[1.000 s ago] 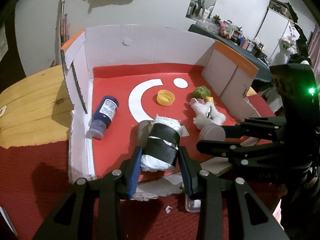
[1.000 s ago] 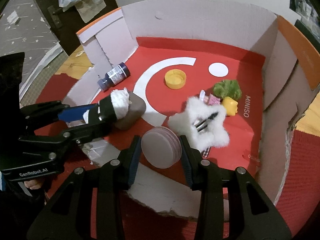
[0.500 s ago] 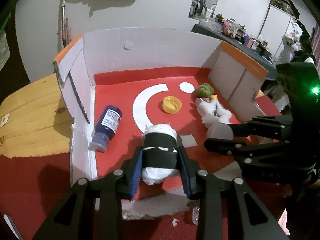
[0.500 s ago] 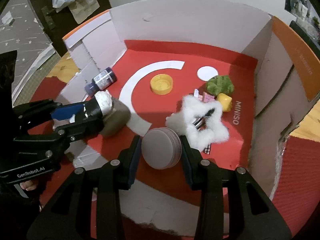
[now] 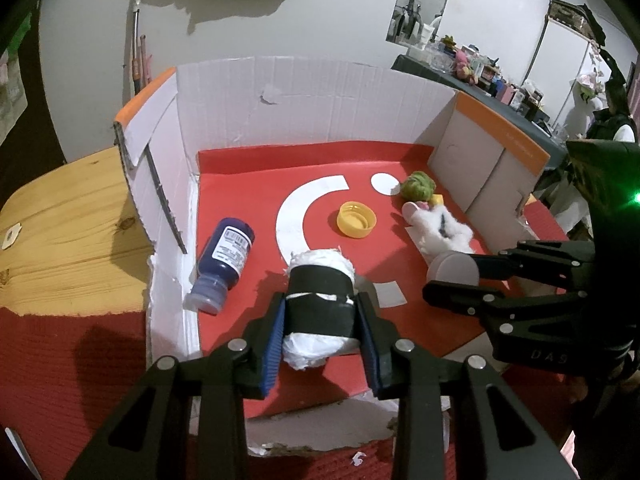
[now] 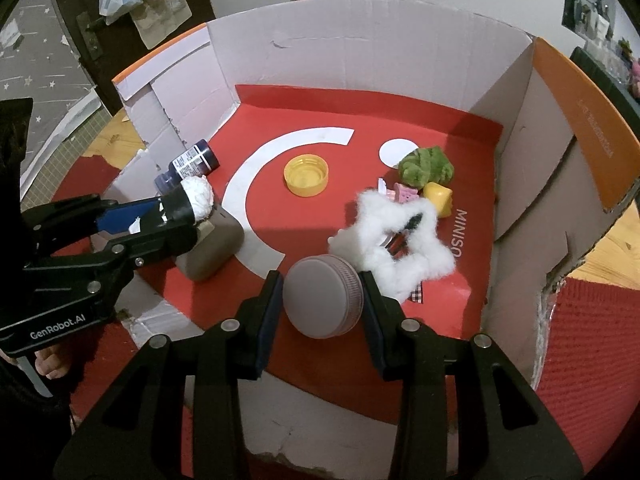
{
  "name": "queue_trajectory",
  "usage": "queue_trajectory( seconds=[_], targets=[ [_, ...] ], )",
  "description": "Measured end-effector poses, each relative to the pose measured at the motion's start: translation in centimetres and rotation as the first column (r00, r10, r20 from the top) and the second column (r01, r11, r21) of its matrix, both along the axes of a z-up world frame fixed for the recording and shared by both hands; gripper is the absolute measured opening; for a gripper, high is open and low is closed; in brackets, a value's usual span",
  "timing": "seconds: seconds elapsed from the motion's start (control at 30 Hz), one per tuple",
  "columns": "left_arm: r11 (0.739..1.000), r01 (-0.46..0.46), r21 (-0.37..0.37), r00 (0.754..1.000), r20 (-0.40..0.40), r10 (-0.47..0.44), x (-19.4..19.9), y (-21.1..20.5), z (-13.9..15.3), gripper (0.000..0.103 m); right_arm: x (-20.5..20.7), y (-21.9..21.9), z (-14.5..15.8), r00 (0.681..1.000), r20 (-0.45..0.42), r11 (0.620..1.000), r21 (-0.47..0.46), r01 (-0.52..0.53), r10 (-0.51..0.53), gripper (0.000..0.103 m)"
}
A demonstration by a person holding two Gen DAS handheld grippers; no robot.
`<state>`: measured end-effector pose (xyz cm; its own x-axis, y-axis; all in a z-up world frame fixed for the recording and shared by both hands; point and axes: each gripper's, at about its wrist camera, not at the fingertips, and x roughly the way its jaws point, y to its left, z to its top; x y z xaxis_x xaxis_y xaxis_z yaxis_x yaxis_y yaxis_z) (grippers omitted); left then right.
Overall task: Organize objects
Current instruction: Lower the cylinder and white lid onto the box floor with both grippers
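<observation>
Left gripper point(image 5: 322, 316) jaws pinch the roll point(image 5: 320, 304), right gripper point(image 6: 322, 294) jaws the lid point(image 6: 323, 296); lower both gently into the box point(image 6: 360, 60), clear of the fluffy star point(image 6: 400, 248) mid-frame.

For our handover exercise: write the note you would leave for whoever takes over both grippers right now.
Left gripper: shut on a black-taped white wad roll, held over the box's near left floor.
Right gripper: shut on a grey round screw lid, over the near middle.
Already lying in the red-floored cardboard box: dark blue bottle, yellow cap, white fluffy star, green plush.
Left: release both held items inside.
</observation>
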<state>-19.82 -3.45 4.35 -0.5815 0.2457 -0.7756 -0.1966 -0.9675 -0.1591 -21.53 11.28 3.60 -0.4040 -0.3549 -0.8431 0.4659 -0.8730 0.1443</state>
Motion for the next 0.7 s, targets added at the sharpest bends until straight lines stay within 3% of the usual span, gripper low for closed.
queue_trajectory(
  seconds=[0.7],
  targets=[
    [0.999,-0.036,-0.012,0.999,-0.004,0.035,-0.37,-0.53,-0.12,0.038,0.07,-0.43,-0.05,1.0,-0.01,1.0,-0.003,-0.006,0.006,0.037]
  ],
)
